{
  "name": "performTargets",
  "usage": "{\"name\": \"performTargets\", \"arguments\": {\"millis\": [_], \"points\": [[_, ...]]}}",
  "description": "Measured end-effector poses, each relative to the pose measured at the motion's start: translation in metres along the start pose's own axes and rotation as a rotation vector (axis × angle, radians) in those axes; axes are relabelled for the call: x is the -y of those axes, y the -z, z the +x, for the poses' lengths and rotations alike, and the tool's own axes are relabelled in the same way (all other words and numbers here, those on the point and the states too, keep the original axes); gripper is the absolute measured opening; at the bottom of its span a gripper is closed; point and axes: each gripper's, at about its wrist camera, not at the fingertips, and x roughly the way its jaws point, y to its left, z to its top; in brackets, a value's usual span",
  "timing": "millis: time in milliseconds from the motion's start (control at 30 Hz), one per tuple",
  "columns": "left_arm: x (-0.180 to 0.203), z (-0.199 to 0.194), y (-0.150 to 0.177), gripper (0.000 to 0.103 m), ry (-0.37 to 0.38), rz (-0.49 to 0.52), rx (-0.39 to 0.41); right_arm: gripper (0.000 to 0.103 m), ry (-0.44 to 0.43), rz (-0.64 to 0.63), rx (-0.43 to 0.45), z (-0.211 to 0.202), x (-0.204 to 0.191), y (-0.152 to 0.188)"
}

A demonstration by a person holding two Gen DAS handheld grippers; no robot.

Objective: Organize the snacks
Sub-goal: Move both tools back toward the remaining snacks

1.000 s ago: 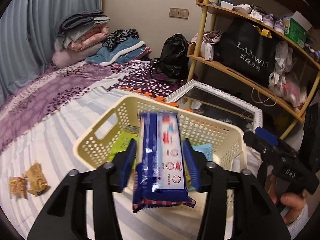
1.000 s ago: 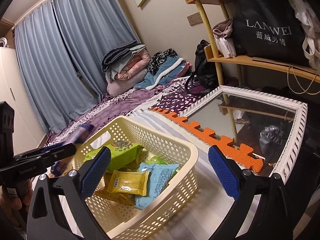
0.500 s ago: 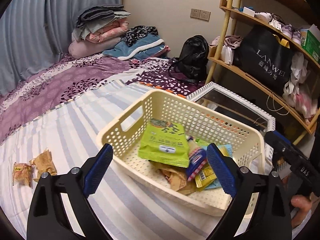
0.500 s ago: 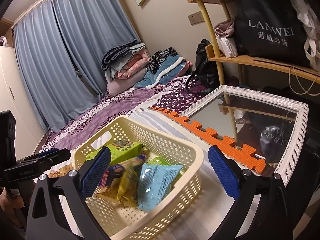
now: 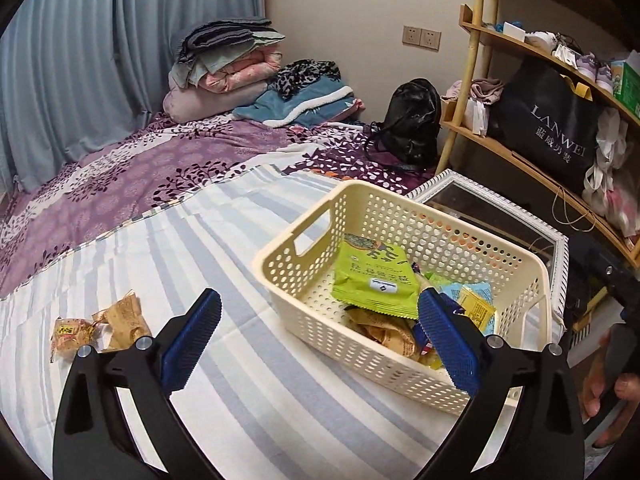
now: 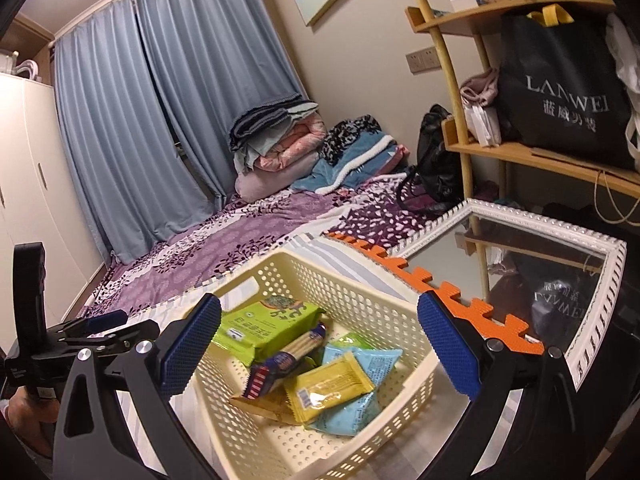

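- Right up front, the left gripper (image 5: 320,340) hangs over the striped bed sheet (image 5: 248,408), blue fingers (image 5: 192,340) spread wide and still opening a touch, nothing between them.
- Off to its left on the sheet, two small brown snack packets (image 5: 100,328) lie side by side, well apart from the basket.
- Just beyond the fingers sits the cream perforated basket (image 5: 304,276), holding a green snack bag (image 5: 372,276), a yellow packet (image 6: 332,388), light blue packets (image 6: 360,408) and a blue biscuit pack (image 6: 288,356) lying across them.
- Over on the right gripper (image 6: 320,344), fingers (image 6: 448,348) stand wide apart above the basket, empty.
- Further back, a white-framed mirror (image 6: 600,312) lies flat, then a purple bedspread (image 5: 132,184) with folded blankets (image 5: 224,68).
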Motion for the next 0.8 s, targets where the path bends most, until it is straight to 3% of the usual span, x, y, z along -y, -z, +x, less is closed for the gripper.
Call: {"name": "performTargets", "arguments": {"millis": [333,500,800], "points": [[-0.034,-0.029,0.007,0.1,-0.063,-0.046,0.05,0.098,-0.025,-0.064,0.176,-0.036,-0.045,-0.013],[-0.051,-0.049,0.01,0.1,-0.119,-0.054,0.089,0.098,-0.049,-0.083,0.112,-0.035,-0.067,-0.019],[-0.085,-0.084,0.023,0.1,-0.218,-0.069,0.155,0.098,-0.004,-0.123,0.216,-0.058,-0.109,-0.022]]}}
